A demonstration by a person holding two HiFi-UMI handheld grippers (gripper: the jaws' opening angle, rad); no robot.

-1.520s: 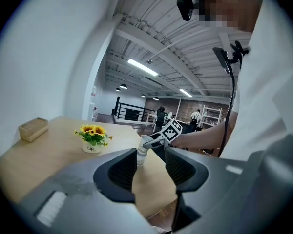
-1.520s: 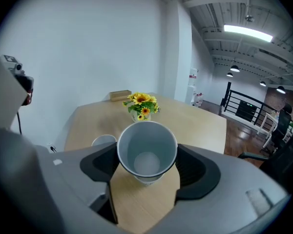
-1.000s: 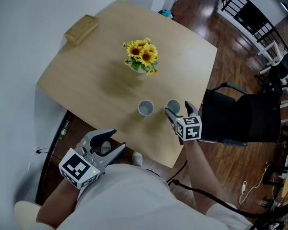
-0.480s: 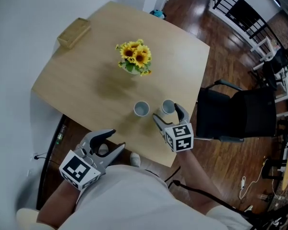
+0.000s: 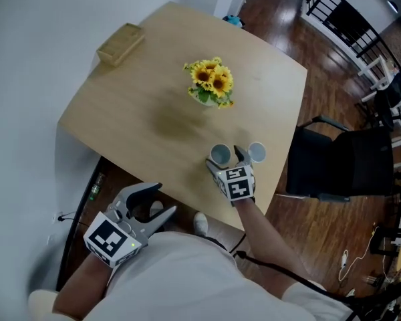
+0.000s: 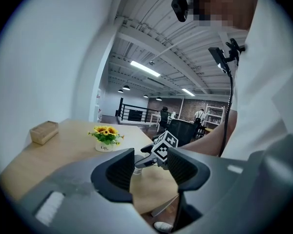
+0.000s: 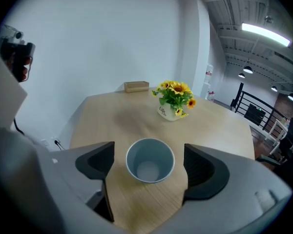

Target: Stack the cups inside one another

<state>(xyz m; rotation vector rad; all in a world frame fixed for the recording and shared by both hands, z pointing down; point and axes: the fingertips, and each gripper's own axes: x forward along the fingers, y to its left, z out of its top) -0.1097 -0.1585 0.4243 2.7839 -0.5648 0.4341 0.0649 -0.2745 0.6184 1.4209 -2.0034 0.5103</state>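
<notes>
Two pale blue cups stand upright near the table's front edge: the left cup (image 5: 220, 155) and the right cup (image 5: 256, 152). My right gripper (image 5: 224, 160) straddles the left cup. In the right gripper view that empty cup (image 7: 150, 160) sits between the jaws with a gap on each side. Its jaws have just been opening and stand open round the cup, with neither pad touching it. My left gripper (image 5: 149, 204) hangs open and empty below the table's near edge. In the left gripper view, my left gripper (image 6: 149, 168) faces the right gripper's marker cube (image 6: 165, 146).
A small pot of sunflowers (image 5: 212, 85) stands mid-table, also seen as the sunflowers (image 7: 175, 99). A wooden box (image 5: 121, 43) lies at the far left corner. A black chair (image 5: 341, 166) stands by the table's right side. The table edge (image 5: 254, 216) runs just behind my right gripper.
My right gripper has shifted left from the right cup to the left cup, and its jaws stand wider. The left gripper stays open below the table edge.
</notes>
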